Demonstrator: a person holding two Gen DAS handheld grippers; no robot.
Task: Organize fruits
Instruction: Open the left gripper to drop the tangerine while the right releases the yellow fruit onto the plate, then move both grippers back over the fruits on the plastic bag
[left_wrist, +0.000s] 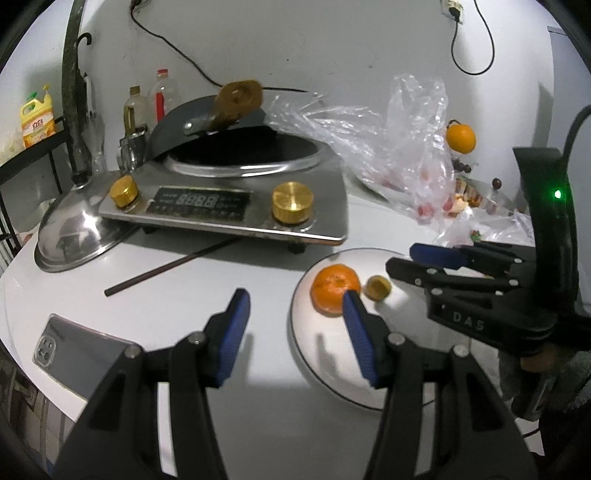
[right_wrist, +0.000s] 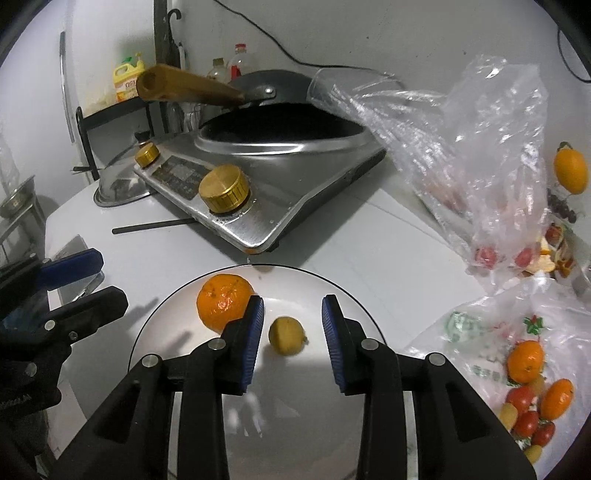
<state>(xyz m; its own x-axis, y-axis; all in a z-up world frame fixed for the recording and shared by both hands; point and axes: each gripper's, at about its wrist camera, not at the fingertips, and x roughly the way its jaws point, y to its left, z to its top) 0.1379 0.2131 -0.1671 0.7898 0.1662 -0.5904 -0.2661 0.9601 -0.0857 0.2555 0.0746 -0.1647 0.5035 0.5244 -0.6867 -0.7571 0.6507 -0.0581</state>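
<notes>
Two fruits sit on plate (right_wrist: 155, 325), orange (right_wrist: 223, 301) and small yellow fruit (right_wrist: 286, 335), both free of parted right claw (right_wrist: 292, 334); left claw (left_wrist: 295, 321) open, empty; more fruit in bag (right_wrist: 480, 339) on desk, judged unsorted.

phone (left_wrist: 79, 349) partly hidden behind left jaws, bagged fruit (right_wrist: 532, 391) blurred through plastic, plate (right_wrist: 155, 332) near rim hidden

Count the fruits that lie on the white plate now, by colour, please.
Orange: 1, the mandarin
Yellow-green: 1, the small fruit
Total: 2 on the plate
</notes>
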